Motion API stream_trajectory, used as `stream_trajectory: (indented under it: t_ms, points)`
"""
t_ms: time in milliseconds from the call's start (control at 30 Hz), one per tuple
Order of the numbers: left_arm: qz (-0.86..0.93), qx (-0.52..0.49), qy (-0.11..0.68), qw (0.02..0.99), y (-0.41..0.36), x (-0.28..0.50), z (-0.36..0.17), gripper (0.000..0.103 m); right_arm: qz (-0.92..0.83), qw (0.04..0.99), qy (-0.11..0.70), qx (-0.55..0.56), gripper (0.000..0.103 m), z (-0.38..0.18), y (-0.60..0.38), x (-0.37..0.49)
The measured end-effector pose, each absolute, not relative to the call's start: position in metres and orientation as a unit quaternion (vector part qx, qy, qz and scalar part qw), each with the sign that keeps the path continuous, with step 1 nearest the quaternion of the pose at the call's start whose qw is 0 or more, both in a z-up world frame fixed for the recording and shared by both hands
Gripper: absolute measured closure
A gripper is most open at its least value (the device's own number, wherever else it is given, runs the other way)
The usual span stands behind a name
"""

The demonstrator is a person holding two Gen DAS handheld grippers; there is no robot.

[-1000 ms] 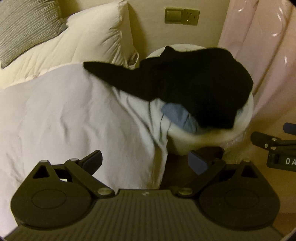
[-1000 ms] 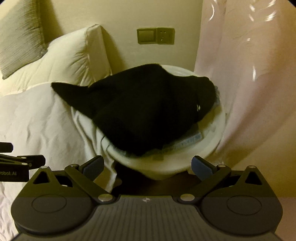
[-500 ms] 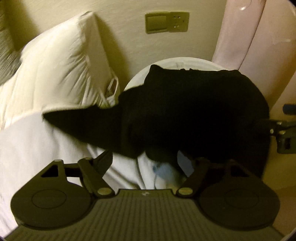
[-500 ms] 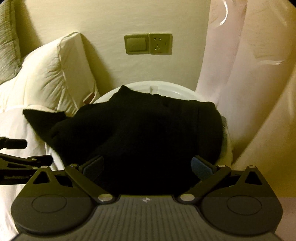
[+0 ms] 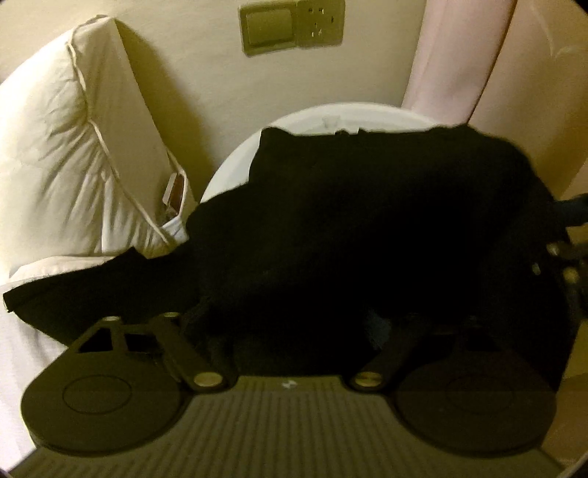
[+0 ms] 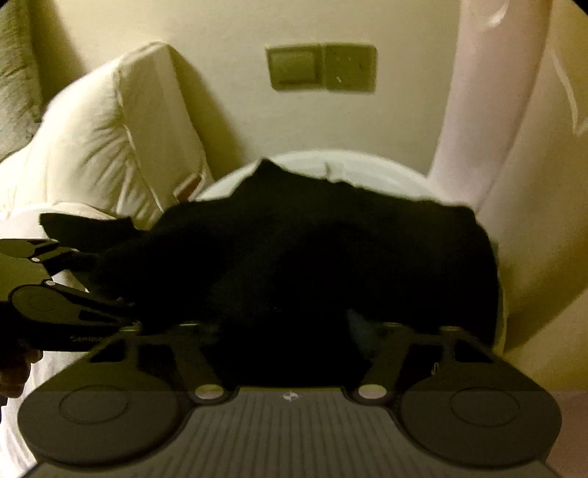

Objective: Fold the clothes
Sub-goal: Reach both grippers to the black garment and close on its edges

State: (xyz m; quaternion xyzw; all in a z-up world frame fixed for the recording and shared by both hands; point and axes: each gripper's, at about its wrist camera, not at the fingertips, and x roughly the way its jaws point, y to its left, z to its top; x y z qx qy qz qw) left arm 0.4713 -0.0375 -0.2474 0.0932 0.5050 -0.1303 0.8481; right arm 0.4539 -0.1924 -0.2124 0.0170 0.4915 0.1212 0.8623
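Both grippers spread at black garment (image 5: 367, 228).

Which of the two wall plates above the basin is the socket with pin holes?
The right-hand plate: it has pin holes, while the left-hand plate is a plain switch.

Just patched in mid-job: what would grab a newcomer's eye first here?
A large black fabric garment draped over a round white basin, one end trailing left onto the white bedsheet. Both tongs sit at its near edge, jaws spread. A puffy cream pillow leans against the wall, left.
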Motion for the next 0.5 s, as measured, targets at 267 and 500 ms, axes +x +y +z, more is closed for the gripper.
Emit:
stream_trajectory:
  t_ms: [267,500]
  points:
    - [-0.114,0.000,0.474,0.873,-0.002,0.461,-0.195,0.094,0.136,0.882,0.446,0.067,0.084,-0.162,-0.196,0.455]
    - [-0.111,-0.054,0.349,0.929,0.028,0.432,-0.100,0.103,0.198,0.912,0.345,0.100,0.087,-0.082,-0.181,0.451]
